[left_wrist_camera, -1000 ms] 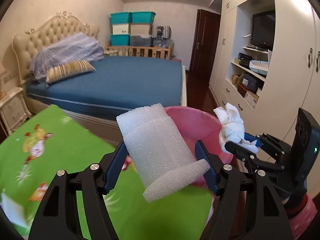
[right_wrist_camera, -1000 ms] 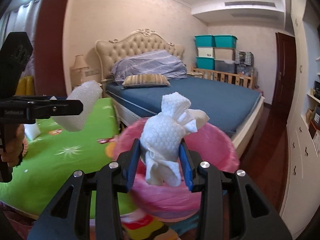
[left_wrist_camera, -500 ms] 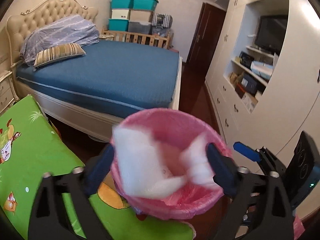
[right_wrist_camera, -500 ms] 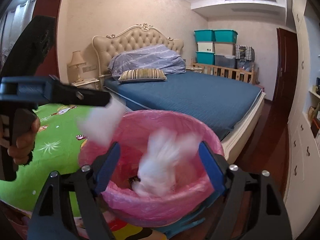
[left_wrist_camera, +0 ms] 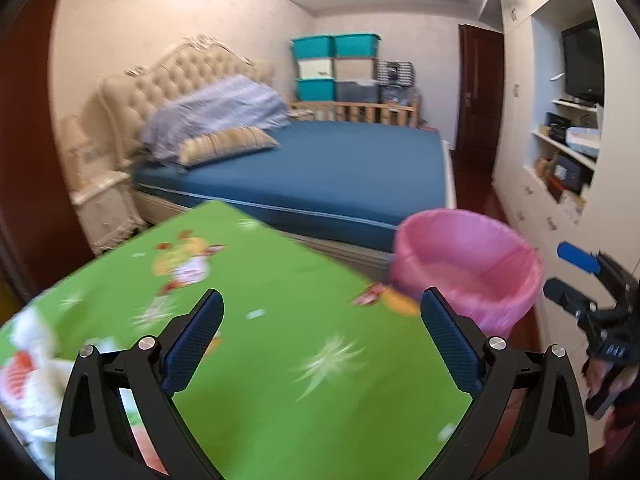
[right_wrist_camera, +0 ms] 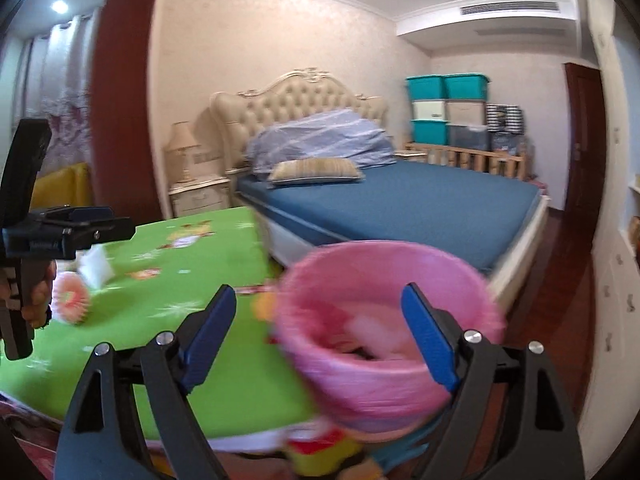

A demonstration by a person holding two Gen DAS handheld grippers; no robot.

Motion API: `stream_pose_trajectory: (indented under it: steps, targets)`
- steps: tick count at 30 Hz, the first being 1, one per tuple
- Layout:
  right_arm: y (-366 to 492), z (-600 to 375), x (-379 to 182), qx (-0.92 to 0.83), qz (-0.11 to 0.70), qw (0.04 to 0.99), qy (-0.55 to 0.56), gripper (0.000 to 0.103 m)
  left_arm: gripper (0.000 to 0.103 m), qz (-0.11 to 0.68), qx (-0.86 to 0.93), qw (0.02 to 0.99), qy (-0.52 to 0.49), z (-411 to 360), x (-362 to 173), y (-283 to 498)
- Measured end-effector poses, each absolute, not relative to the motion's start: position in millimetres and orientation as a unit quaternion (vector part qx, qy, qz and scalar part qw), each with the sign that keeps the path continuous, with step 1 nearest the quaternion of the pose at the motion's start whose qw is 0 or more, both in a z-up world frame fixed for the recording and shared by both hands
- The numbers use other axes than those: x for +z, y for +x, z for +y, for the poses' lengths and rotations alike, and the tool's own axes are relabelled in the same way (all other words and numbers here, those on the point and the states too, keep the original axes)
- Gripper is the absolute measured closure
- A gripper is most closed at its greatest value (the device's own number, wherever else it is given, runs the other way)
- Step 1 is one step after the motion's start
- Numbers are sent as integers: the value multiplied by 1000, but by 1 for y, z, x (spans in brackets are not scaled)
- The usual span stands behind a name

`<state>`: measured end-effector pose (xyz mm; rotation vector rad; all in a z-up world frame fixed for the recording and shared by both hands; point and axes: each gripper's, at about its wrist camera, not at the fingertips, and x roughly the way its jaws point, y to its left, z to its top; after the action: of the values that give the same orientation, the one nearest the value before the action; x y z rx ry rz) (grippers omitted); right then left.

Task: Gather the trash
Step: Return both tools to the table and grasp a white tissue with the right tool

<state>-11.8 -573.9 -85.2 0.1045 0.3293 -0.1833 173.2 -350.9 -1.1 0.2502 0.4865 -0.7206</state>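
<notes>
The pink-lined trash bin point(left_wrist_camera: 472, 300) stands off the right edge of the green play mat point(left_wrist_camera: 260, 360). My left gripper point(left_wrist_camera: 320, 300) hangs over the mat, its jaws still opening with nothing between them. My right gripper point(right_wrist_camera: 318, 294) is above the near rim of the bin point(right_wrist_camera: 360, 392); its jaws are opening too and hold nothing. White trash point(right_wrist_camera: 376, 326) lies blurred inside the bin. On the mat lie a white scrap point(right_wrist_camera: 94, 266) and a pink-and-white ring-shaped piece point(right_wrist_camera: 72, 298). More white clutter point(left_wrist_camera: 28, 372) shows at the mat's left corner.
A bed with a blue sheet point(left_wrist_camera: 340, 168) stands behind the mat and bin. A nightstand point(left_wrist_camera: 104, 208) is at its left, a wall of white cupboards point(left_wrist_camera: 560, 184) at the right. The left gripper's body point(right_wrist_camera: 72, 232), held in a hand, shows beside the mat.
Both grippers opened and dropped their loads, the foam block and the crumpled white tissue, into the pink bin. The left gripper then swung left, off the bin and over the green mat.
</notes>
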Motion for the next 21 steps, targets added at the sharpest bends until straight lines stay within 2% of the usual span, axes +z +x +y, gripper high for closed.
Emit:
stream_pose_trajectory:
  steps: [4,15,17,19,21]
  targets:
    - [17,-510,-81,-28,171,984,42,21,9,217,-309,917,130,-283,2,160]
    - [78,-320,-78,146,197,970,6,21,9,258,-119,957,65,-49,-22,147]
    - [83,-295,-79,168,207,964,-5,27,9,263,-89,959,58,-22,-30,143]
    - [88,-270,-83,189,222,956,-18,28,9,275,-63,958,48,4,-39,143]
    - [93,-251,-87,199,234,951,-37,33,9,282,-48,958,33,23,-46,143]
